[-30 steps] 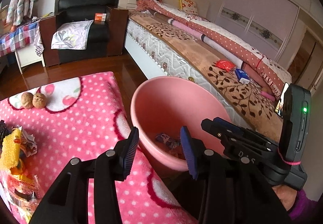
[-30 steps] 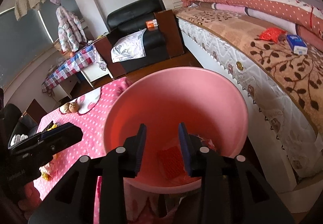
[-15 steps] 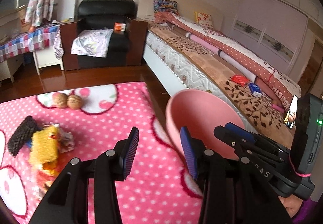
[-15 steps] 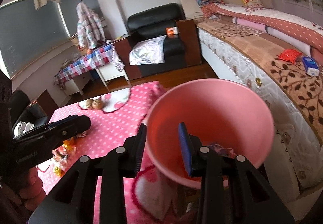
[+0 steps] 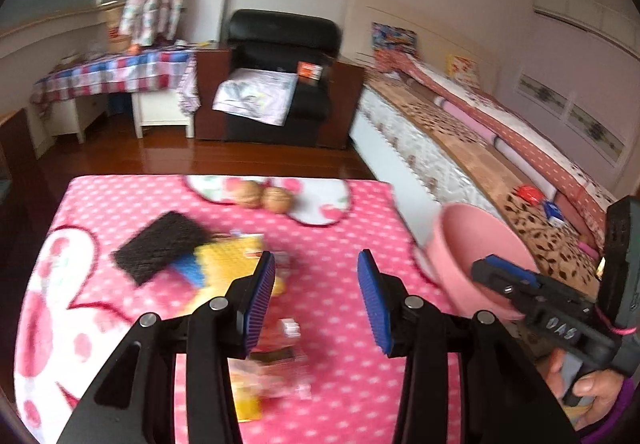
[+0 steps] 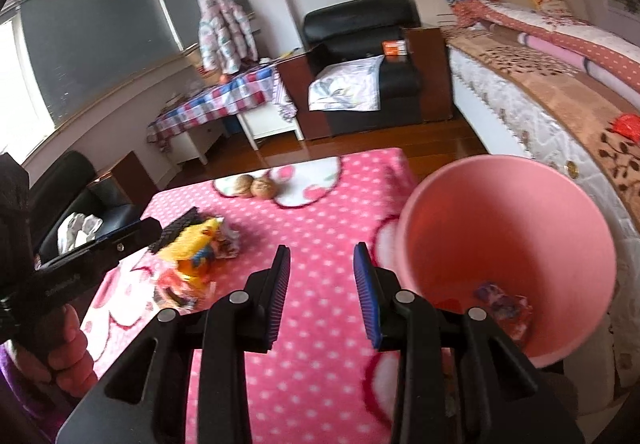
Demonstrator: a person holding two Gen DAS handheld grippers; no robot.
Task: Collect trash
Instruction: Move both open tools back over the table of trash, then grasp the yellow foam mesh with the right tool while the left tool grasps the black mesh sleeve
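A pile of trash lies on the pink polka-dot tablecloth (image 5: 344,244): a yellow wrapper (image 5: 230,258) (image 6: 192,240), clear plastic wrappers (image 5: 280,360) and a black scouring pad (image 5: 160,240). My left gripper (image 5: 316,296) hangs open over the pile's right side with nothing between its fingers. My right gripper (image 6: 322,292) is open and empty above the cloth, to the right of the pile. The pink bucket (image 6: 504,256) (image 5: 476,248) stands off the table's right edge with a few wrappers (image 6: 504,304) at its bottom.
Two walnuts (image 5: 264,197) (image 6: 256,185) rest at the table's far side. Beyond it are a wooden floor, a black armchair (image 5: 280,75), a checked-cloth side table (image 5: 112,77) and, on the right, a bed (image 5: 480,163). A hand (image 6: 68,356) holds the left gripper's handle.
Both grippers swung left, away from the bucket and over the table. The trash pile has come into the middle of the left wrist view. Neither gripper's jaw gap changed.
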